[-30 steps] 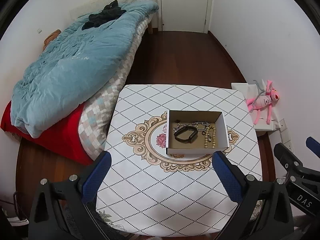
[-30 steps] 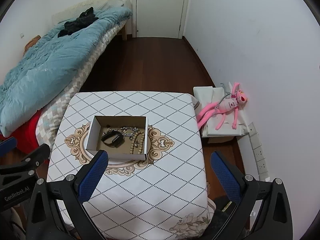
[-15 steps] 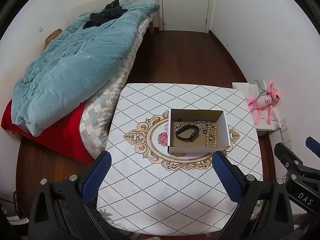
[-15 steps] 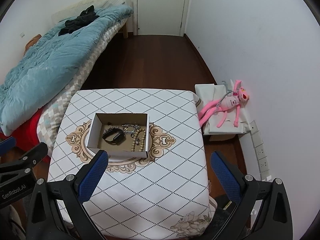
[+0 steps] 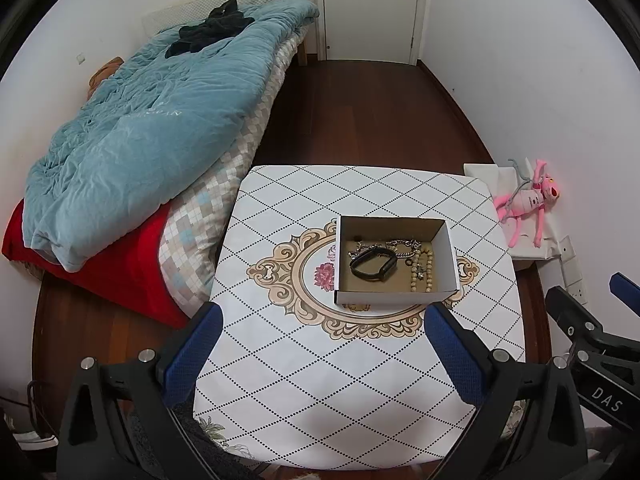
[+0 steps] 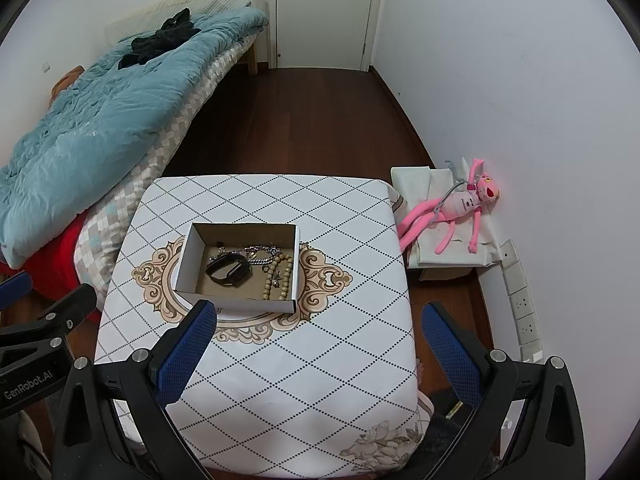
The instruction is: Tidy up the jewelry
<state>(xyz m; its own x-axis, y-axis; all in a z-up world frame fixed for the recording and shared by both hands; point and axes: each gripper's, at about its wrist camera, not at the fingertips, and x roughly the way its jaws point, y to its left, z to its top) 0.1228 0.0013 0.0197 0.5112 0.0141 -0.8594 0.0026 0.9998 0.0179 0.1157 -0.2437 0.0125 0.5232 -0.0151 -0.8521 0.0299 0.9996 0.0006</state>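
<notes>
Since a second ago your view has crept slightly forward; nothing else moved. Your left tongs [image 5: 320, 344] and right tongs [image 6: 316, 340] hang apart, empty, above the bench [image 5: 304, 392]. Farther on, the box [image 5: 394, 298] holds a black band [image 5: 374, 266], chain [image 6: 262, 254] and beads [image 5: 424, 270].

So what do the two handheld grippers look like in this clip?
Both match: black angular frames with silver screw heads and blue textured pads on the fingers. The left gripper shows white "GenRobot.AI" lettering in the right wrist view; the right gripper shows "DAS" in the left wrist view. No sleeves or cables visible.
</notes>
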